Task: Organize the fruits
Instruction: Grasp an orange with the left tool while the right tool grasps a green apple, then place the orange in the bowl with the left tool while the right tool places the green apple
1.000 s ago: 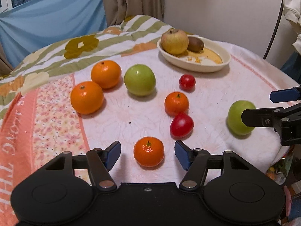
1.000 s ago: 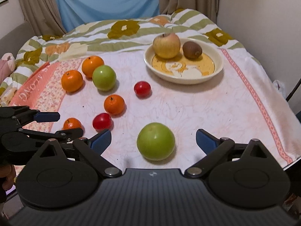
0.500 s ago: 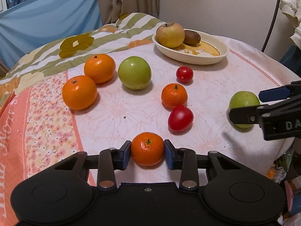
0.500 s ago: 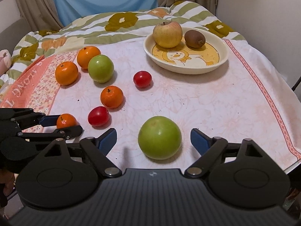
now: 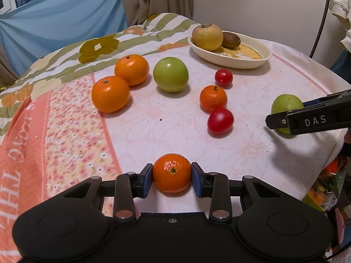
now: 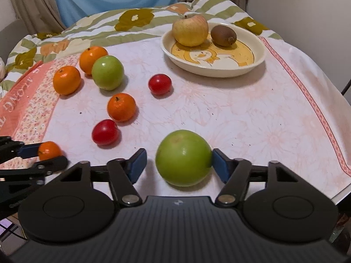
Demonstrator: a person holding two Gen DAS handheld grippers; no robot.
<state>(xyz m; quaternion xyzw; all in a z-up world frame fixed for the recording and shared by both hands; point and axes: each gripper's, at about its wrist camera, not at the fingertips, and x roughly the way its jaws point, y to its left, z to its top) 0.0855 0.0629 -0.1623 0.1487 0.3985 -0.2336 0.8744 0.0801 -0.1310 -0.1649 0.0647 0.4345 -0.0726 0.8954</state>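
Left gripper (image 5: 172, 179): both pads clamp a small mandarin (image 5: 172, 172) at the near cloth edge. Right gripper (image 6: 178, 164): jaws have just been closing around a green apple (image 6: 183, 157) (right pad touching, left pad apart). Beyond: loose fruit, then the dish (image 6: 258, 62) holding a yellow apple (image 6: 190, 30) and kiwi (image 6: 223, 35).

White letters "DAS" stand on the side of the right gripper (image 5: 285, 118) in the left wrist view. The tablecloth's (image 5: 22, 164) orange border carries pale capitals, "THE" among them; the remaining words there are too warped to read.
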